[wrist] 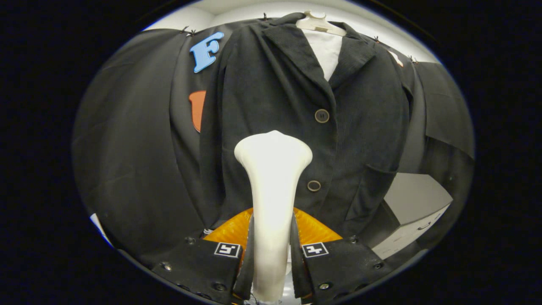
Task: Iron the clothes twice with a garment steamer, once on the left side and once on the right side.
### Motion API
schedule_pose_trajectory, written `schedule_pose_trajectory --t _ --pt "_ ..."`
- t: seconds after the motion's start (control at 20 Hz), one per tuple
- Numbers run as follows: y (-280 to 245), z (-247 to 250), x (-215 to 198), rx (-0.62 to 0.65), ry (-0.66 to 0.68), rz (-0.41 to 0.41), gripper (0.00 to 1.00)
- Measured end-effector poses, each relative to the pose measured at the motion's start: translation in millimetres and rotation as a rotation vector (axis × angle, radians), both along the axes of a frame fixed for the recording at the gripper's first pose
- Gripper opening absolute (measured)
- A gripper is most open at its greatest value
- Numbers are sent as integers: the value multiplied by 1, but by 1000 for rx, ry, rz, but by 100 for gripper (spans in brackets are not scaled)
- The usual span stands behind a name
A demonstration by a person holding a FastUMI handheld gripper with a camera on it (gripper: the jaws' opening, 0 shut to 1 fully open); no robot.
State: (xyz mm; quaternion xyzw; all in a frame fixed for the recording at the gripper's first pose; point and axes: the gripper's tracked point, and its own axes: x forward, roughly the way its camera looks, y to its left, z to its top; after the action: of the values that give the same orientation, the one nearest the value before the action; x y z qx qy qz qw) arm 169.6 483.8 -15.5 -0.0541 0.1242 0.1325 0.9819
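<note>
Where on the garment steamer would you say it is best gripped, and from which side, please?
Grip the garment steamer on its narrow neck below the flared head, from behind, as the gripper does now: both fingers press the slim neck from either side, leaving the wide head free to face the jacket.

We see the steamer (271, 199) btwn the gripper (271, 258) fingers, both pressing on it, head up front near the jacket (275, 106). Jacket hangs on a hanger (318, 22) in front of the wall cloth (127, 148). A cabinet (413, 212) sits low, right of the jacket.
</note>
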Motion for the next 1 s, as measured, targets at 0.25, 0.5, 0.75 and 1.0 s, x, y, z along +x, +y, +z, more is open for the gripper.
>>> schedule_pose_trajectory --t 0.25,0.5,0.75,1.0 --pt "1 -34 -1 -21 40 7 40" --pt "3 -63 -2 -44 82 10 40" --pt "3 -92 -3 -65 131 13 40" --pt "2 -121 -6 -82 184 13 40"
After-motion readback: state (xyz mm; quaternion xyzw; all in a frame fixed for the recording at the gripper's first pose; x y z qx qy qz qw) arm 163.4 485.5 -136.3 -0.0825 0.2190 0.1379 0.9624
